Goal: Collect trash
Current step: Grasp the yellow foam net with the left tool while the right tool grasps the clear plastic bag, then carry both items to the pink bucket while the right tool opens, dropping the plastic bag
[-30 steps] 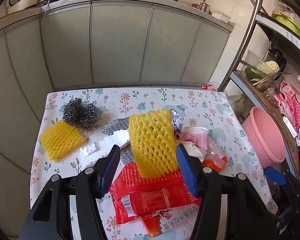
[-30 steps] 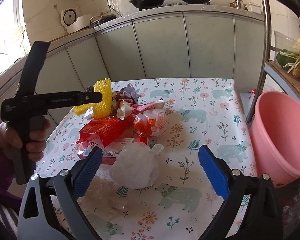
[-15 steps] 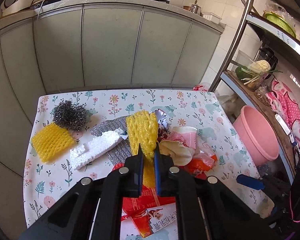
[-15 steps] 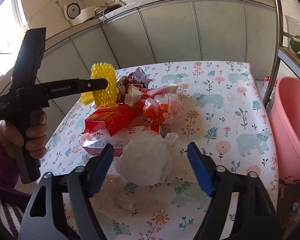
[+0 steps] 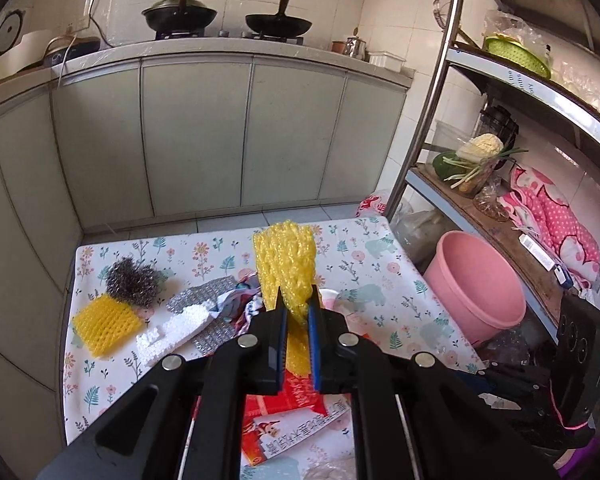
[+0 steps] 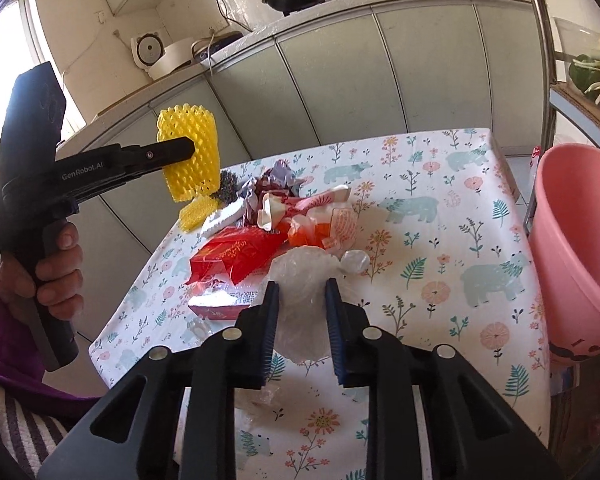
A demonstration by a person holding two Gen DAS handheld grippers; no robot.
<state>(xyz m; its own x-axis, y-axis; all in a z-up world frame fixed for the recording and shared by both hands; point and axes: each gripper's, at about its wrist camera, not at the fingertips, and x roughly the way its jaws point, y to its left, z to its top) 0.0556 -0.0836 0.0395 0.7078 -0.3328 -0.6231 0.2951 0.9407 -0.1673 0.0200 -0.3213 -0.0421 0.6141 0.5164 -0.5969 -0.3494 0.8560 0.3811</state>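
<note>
My left gripper [image 5: 296, 300] is shut on a yellow foam fruit net [image 5: 286, 264] and holds it up above the table; it also shows in the right wrist view [image 6: 190, 160]. My right gripper [image 6: 300, 288] is shut on a crumpled clear plastic bag [image 6: 304, 276] near the table's front. A pile of trash lies mid-table: red snack wrappers [image 6: 236, 252], an orange-and-white bag [image 6: 324, 224], a crumpled paper cup [image 6: 272, 208]. A second yellow foam net [image 5: 106, 326], a steel scourer [image 5: 132, 280] and white foam [image 5: 172, 330] lie at the left.
A pink bucket [image 5: 476, 280] stands right of the floral-cloth table [image 6: 440, 208], under a metal shelf rack [image 5: 424, 128] with vegetables. Grey cabinets [image 5: 196, 132] with woks on top run behind the table.
My left gripper closed on the yellow foam net and lifted it off the pile. My right gripper narrowed from wide open and closed on the clear plastic bag.
</note>
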